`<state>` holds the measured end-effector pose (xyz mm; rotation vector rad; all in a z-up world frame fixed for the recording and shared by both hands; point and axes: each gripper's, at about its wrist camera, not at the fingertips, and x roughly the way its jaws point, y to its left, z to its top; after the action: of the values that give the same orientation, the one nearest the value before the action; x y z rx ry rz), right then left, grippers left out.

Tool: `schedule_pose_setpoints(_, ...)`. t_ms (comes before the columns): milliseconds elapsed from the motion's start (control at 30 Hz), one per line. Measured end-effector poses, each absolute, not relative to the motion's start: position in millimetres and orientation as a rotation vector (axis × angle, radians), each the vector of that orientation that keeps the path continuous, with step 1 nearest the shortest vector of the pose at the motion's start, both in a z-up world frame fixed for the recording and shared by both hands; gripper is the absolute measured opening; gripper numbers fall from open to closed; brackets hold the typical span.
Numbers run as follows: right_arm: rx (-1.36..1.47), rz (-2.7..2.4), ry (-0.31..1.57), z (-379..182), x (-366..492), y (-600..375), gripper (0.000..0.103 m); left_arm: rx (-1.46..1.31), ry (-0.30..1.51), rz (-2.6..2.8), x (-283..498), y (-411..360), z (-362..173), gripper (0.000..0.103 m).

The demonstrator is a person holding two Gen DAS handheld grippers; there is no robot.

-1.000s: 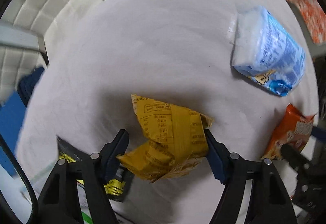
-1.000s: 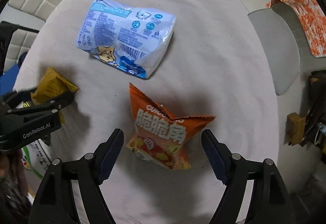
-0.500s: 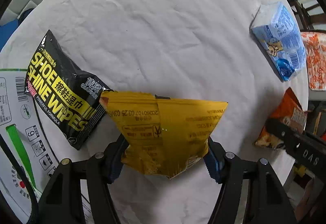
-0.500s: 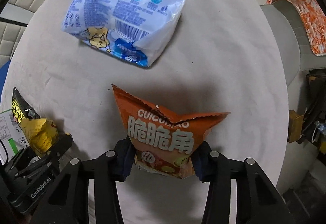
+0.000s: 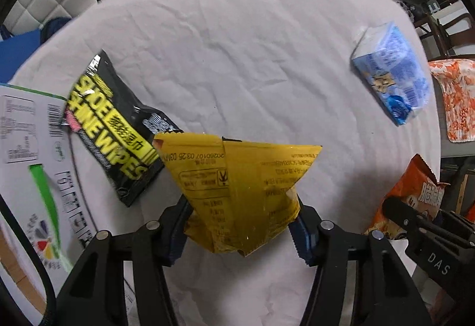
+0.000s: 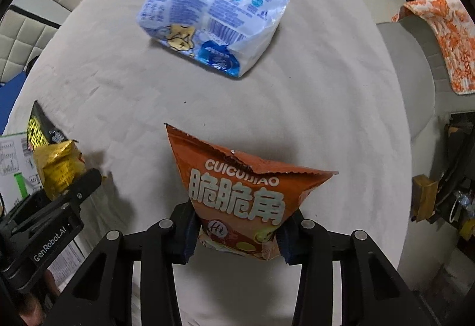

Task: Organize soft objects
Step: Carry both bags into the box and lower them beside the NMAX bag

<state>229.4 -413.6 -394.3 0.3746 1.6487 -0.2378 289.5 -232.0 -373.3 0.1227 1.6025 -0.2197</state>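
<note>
Both snack bags lifted, mid-carry.
Left hand-held gripper (image 5: 240, 232) pinches the yellow bag (image 5: 237, 192); right hand-held gripper (image 6: 236, 232) pinches the orange bag (image 6: 240, 195) above the bench (image 6: 311, 106). Next, probably: carry them toward the box (image 5: 26, 165).

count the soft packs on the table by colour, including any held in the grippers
yellow: 1, the yellow pack in the left gripper
orange: 1, the orange pack in the right gripper
black: 1, the black wipes pack lying on the table
blue and white: 1, the blue pack lying on the table
total: 4
</note>
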Motion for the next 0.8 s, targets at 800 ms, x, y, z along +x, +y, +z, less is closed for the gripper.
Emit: schedule_pose_setpoints(800, 0.289, -0.143, 1.431, -250, 181, -359, 0.043, 0.05, 1.332, -0.302, 238, -204, -227, 0.056)
